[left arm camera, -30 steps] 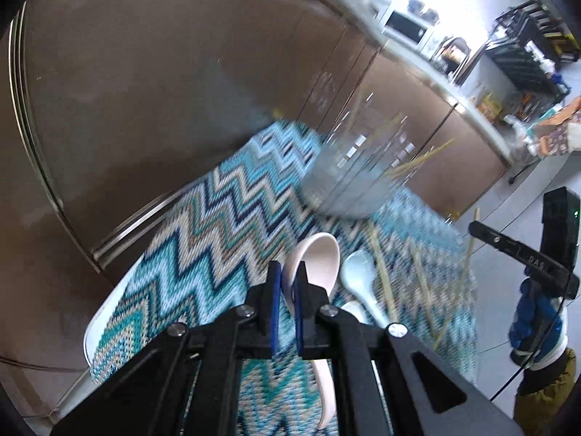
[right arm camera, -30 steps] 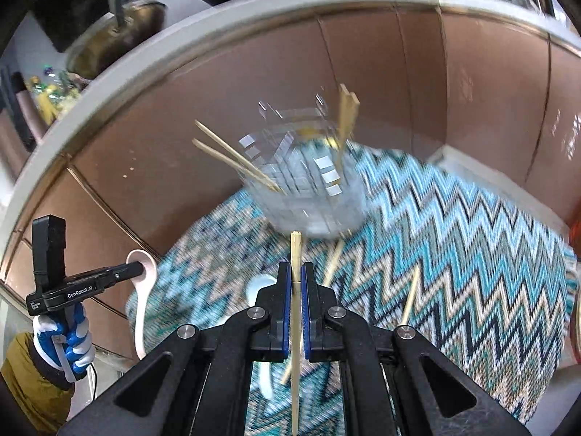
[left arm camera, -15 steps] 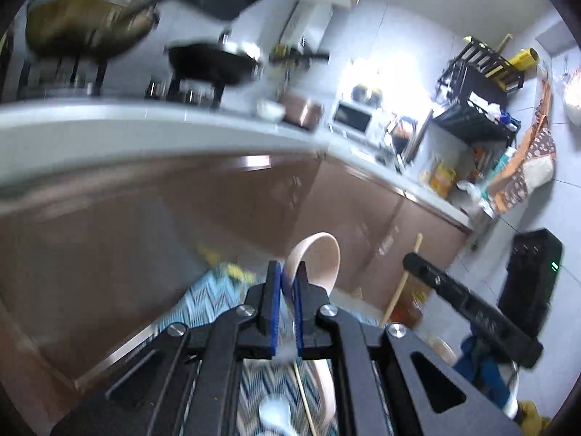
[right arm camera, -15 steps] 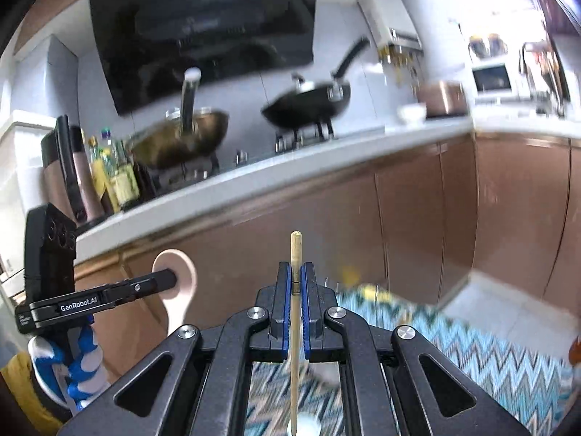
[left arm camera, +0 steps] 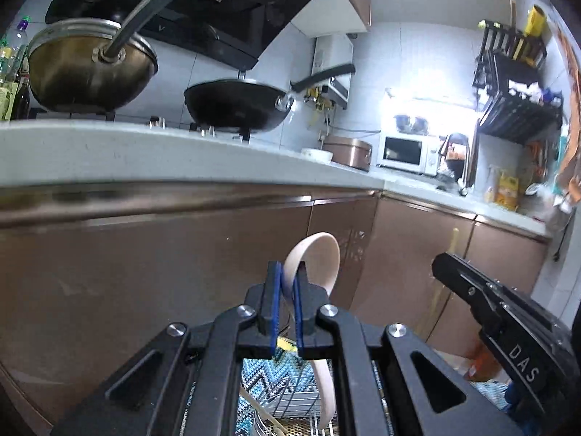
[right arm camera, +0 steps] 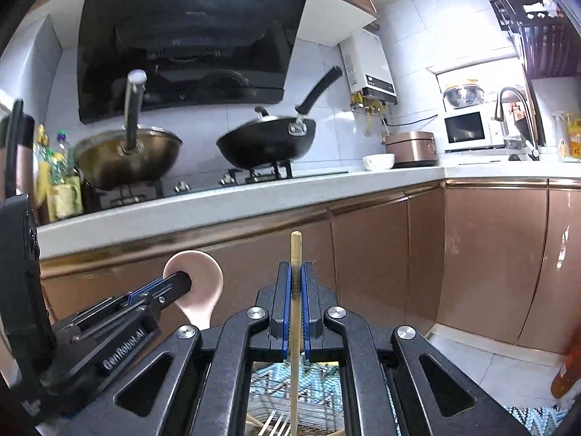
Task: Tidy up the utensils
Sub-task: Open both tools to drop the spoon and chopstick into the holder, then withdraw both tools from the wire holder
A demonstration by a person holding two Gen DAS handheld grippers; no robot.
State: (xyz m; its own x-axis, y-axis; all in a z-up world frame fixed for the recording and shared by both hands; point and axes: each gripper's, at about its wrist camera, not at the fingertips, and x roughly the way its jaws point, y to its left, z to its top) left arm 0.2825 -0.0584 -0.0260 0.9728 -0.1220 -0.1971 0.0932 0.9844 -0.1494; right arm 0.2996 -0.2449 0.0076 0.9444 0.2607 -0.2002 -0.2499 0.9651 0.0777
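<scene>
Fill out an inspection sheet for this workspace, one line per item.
Surface: zigzag cloth, glimpsed below the grippers.
Job's things: pink spoon; chopstick; wire rack below.
Clutter: nothing seen.
Grippers: left gripper shut on the spoon; right gripper shut on the chopstick.
Cables: nothing seen at the work area.
Surroundings: two woks, range hood, microwave, copper cabinets.
</scene>
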